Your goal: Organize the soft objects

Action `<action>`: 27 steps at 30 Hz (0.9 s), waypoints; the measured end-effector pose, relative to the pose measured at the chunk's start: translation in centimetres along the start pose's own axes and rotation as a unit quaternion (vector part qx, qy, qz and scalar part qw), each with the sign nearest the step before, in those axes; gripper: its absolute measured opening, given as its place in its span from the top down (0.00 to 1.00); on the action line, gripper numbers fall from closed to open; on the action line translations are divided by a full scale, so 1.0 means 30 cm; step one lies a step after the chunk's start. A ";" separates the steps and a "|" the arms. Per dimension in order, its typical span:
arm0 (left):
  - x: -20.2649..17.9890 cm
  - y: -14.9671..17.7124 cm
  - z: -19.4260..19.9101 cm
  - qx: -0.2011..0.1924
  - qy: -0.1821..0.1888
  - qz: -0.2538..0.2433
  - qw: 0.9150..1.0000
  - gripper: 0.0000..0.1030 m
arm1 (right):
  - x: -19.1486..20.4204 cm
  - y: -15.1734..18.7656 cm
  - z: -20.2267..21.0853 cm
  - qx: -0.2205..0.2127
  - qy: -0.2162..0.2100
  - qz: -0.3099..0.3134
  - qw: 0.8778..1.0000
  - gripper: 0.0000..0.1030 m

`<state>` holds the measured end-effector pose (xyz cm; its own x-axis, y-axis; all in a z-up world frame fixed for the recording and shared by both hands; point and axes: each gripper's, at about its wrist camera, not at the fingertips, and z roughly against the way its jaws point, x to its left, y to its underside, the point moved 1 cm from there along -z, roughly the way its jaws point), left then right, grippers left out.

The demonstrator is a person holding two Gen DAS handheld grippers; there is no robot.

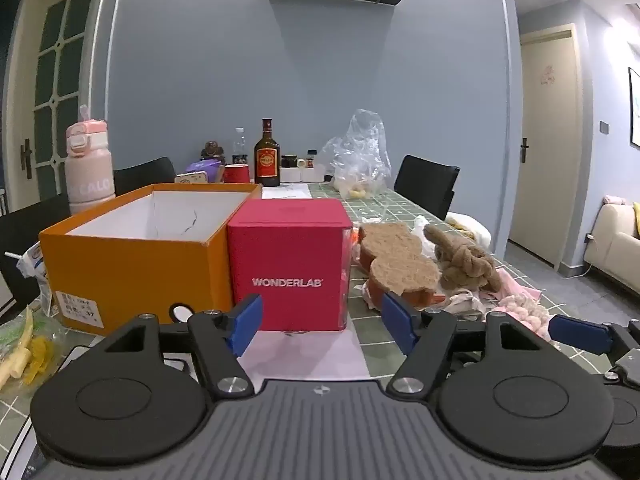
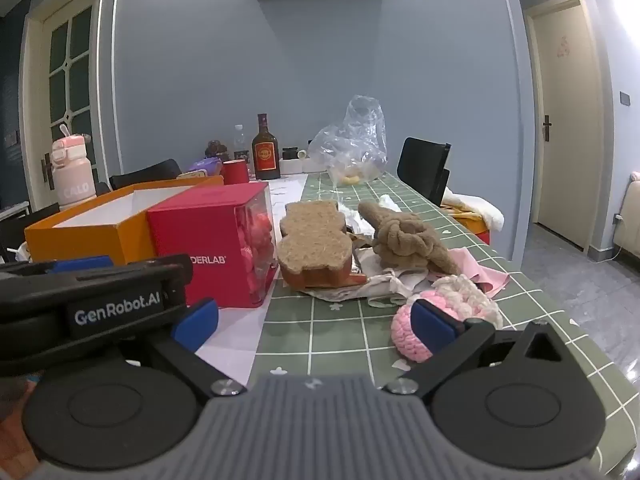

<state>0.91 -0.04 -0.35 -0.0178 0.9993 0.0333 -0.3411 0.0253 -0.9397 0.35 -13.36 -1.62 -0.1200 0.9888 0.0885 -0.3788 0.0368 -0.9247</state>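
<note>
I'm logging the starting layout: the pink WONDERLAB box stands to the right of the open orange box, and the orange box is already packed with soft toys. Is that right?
Not quite. The pink WONDERLAB box does stand to the right of the open orange box, but the left wrist view shows only bare white walls inside the orange box, no toys visible. The brown knotted plush still lies on the table.

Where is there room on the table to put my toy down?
Bare green tablecloth lies in front of the brown bear-shaped cushion, between the red box and pink knitted ball. Past the cushion, the knotted plush and pink cloth crowd together.
</note>
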 end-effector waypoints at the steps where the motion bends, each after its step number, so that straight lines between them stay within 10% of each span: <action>1: -0.002 0.000 0.001 -0.003 -0.007 -0.003 1.000 0.23 | -0.003 0.001 -0.001 0.000 -0.001 0.000 1.000 0.03; 27: 0.040 0.014 0.006 -0.006 -0.001 0.019 1.000 0.23 | 0.045 0.013 -0.015 -0.005 0.005 0.024 1.000 0.03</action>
<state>0.56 1.16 -0.65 -0.0320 0.9995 -0.0020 -0.3283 -0.0125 -0.9445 0.45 -11.96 -2.03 -0.1284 0.9909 0.0392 -0.3644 -0.0103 -0.9312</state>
